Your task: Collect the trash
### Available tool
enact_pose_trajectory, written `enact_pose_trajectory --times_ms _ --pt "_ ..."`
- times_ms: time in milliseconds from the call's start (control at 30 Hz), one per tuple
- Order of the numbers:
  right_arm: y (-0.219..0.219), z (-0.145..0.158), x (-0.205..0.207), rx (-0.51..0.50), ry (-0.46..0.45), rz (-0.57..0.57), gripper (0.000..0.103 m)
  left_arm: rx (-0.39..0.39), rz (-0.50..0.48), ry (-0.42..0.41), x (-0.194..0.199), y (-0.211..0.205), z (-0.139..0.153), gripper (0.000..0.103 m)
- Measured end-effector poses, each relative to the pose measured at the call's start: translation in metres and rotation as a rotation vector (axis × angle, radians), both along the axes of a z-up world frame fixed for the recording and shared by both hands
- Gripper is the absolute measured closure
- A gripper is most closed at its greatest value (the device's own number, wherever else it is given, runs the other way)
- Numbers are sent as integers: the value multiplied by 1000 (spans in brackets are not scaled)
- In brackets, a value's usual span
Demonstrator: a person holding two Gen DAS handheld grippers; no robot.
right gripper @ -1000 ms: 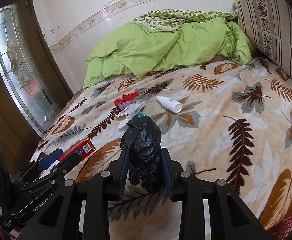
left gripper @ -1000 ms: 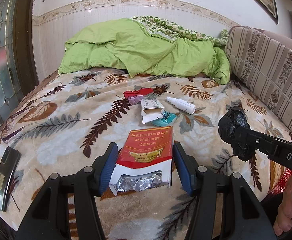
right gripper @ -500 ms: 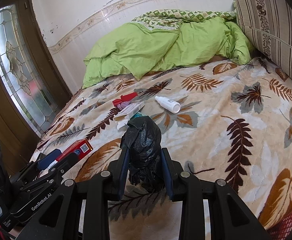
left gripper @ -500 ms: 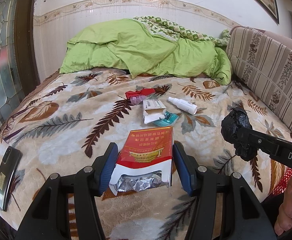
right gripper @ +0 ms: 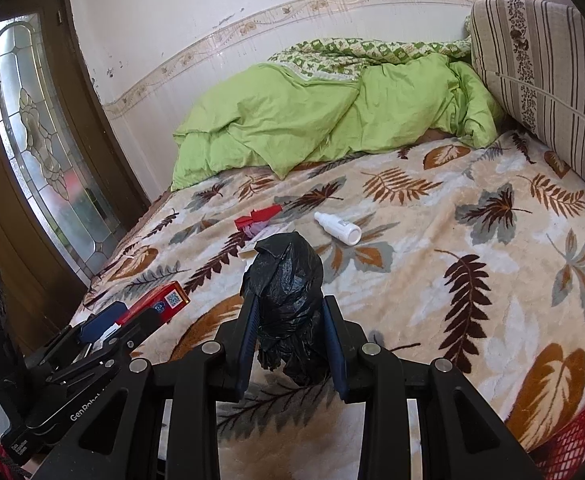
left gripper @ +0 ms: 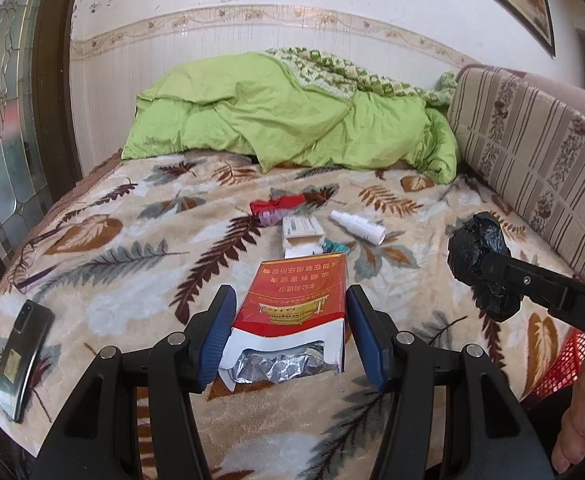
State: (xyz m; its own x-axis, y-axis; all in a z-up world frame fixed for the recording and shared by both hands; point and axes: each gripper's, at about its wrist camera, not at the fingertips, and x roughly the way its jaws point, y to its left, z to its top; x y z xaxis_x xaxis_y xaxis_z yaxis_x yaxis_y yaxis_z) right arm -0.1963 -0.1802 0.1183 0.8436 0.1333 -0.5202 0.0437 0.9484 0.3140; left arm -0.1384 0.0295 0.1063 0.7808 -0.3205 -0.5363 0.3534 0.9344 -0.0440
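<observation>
Between the blue pads of the left tongs [left gripper: 290, 330] sits a red cigarette pack [left gripper: 298, 300], clamped on both long sides, its torn white end and crumpled foil turned toward the camera. From the right wrist view the same pack [right gripper: 158, 304] shows at the lower left, its code-printed end sticking out past those tongs [right gripper: 104, 330]. The right tongs [right gripper: 288, 340] are clenched on a wadded black plastic bag [right gripper: 284, 280], which bulges up and out beyond the pads; in the left view that bag [left gripper: 478, 252] hangs at the tip of the right tongs [left gripper: 488, 272] off to the right, above the bed.

Past both tools the leaf-patterned blanket [left gripper: 132, 248] spreads over the bed. Just beyond the red pack lies an open white carton [left gripper: 300, 232] with a scrap of teal wrapper [left gripper: 334, 246] beside it. Farther up rests a red wrapper [left gripper: 276, 204] touching a small purple scrap [left gripper: 270, 218]. A white spray bottle [right gripper: 338, 228] lies on its side to the right of that cluster, apart from it. A dark phone [left gripper: 20, 358] lies flat near the blanket's left edge, well apart from the litter. A rumpled green duvet [right gripper: 324, 120] is heaped at the far end against the wall, a striped cushion [right gripper: 540, 64] stands along the right side, and red mesh [right gripper: 572, 440] shows at the lower right corner
</observation>
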Motion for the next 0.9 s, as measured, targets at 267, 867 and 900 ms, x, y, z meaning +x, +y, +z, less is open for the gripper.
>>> enact_pose_trajectory --times_ms 267,867,900 --pt "6 27 -15 -17 -51 -14 70 -22 6 -39 -16 8 27 47" --pt "-6 47 -50 72 -57 -47 70 -61 0 -68 -41 24 57 47" --pt "-8 50 -52 87 -60 -48 70 -68 -3 -72 -42 25 59 47"
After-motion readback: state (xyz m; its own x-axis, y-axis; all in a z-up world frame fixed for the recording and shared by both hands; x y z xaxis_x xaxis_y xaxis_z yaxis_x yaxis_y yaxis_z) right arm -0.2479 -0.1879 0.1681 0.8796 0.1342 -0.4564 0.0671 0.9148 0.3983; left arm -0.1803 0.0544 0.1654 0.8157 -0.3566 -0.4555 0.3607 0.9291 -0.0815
